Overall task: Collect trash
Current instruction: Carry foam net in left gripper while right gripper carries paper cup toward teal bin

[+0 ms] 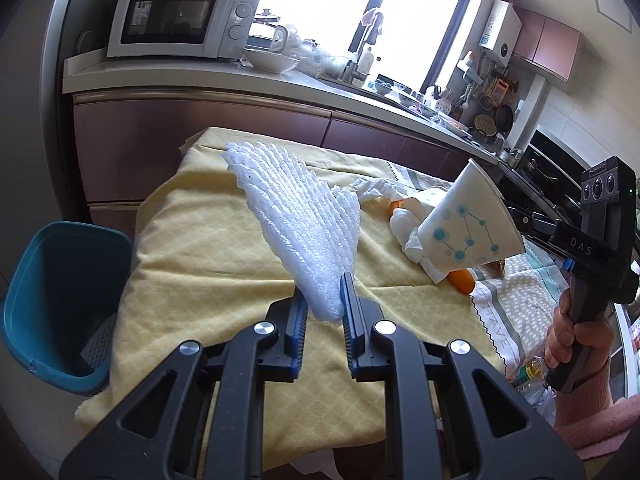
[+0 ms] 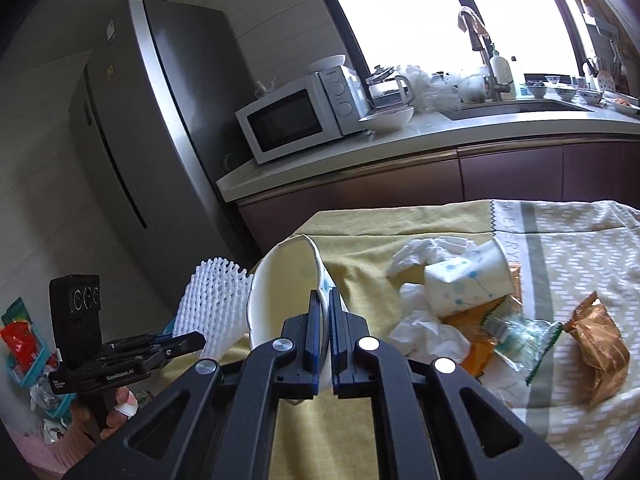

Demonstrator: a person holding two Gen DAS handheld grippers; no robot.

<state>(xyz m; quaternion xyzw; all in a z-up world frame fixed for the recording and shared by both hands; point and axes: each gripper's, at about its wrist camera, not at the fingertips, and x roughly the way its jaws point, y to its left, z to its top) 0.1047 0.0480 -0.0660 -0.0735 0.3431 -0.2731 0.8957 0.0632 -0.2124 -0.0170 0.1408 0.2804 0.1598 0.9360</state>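
My left gripper [image 1: 323, 296] is shut on one end of a white foam net [image 1: 296, 220], which hangs lifted above the yellow-clothed table [image 1: 208, 248]. My right gripper [image 2: 326, 308] is shut on the rim of a white paper cup [image 2: 288, 292] with blue dots, also held off the table. From the left wrist view, that cup [image 1: 468, 220] and the right gripper [image 1: 516, 224] are at the right. From the right wrist view, the left gripper [image 2: 192, 340] and the foam net [image 2: 216, 304] are at the left. A blue bin [image 1: 60, 300] stands beside the table's left end.
On the cloth lie a second paper cup [image 2: 468, 280], crumpled tissues [image 2: 428, 336], a clear wrapper [image 2: 520, 332], an orange packet [image 2: 476, 356] and a brown snack bag [image 2: 600, 340]. A counter with a microwave [image 1: 180, 20] runs behind the table; a fridge [image 2: 160, 120] stands at its end.
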